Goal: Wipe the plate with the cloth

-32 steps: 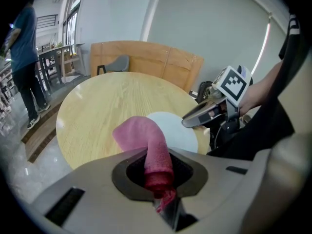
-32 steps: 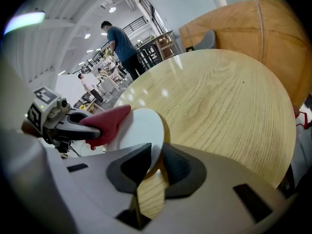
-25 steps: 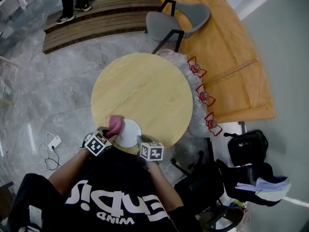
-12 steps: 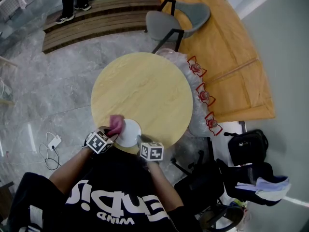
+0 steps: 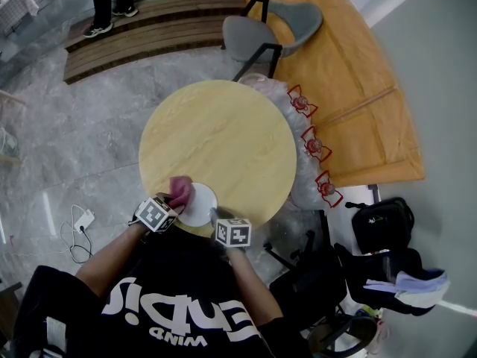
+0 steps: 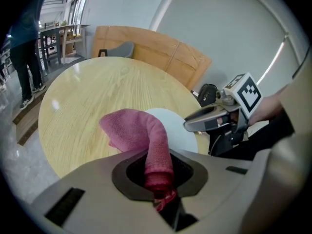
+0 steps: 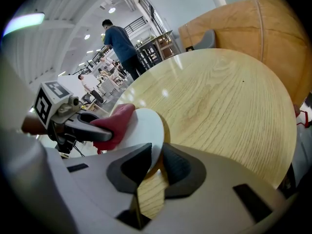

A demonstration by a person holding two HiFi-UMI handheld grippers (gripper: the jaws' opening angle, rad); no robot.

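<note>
A small white plate [image 5: 198, 204] is at the near edge of the round wooden table [image 5: 223, 140]. My right gripper [image 5: 216, 216] is shut on the plate's near rim; in the right gripper view the plate [image 7: 139, 130] stands tilted between the jaws. My left gripper [image 5: 171, 202] is shut on a pink cloth [image 5: 179, 190], which drapes onto the plate's left side. In the left gripper view the cloth [image 6: 141, 133] runs out of the jaws and lies folded over the plate [image 6: 175, 130], with the right gripper [image 6: 192, 126] opposite.
A grey chair [image 5: 268, 30] stands beyond the table's far side. A curved wooden bench [image 5: 350, 88] runs along the right, with plastic-wrapped items [image 5: 309, 144] against the table. A black bag [image 5: 380, 226] and a dark chair [image 5: 313, 274] are at my right. A person [image 5: 108, 2] stands far off.
The left gripper with the cloth has shifted very slightly over the plate's left edge. The plate and the right gripper stay put.
</note>
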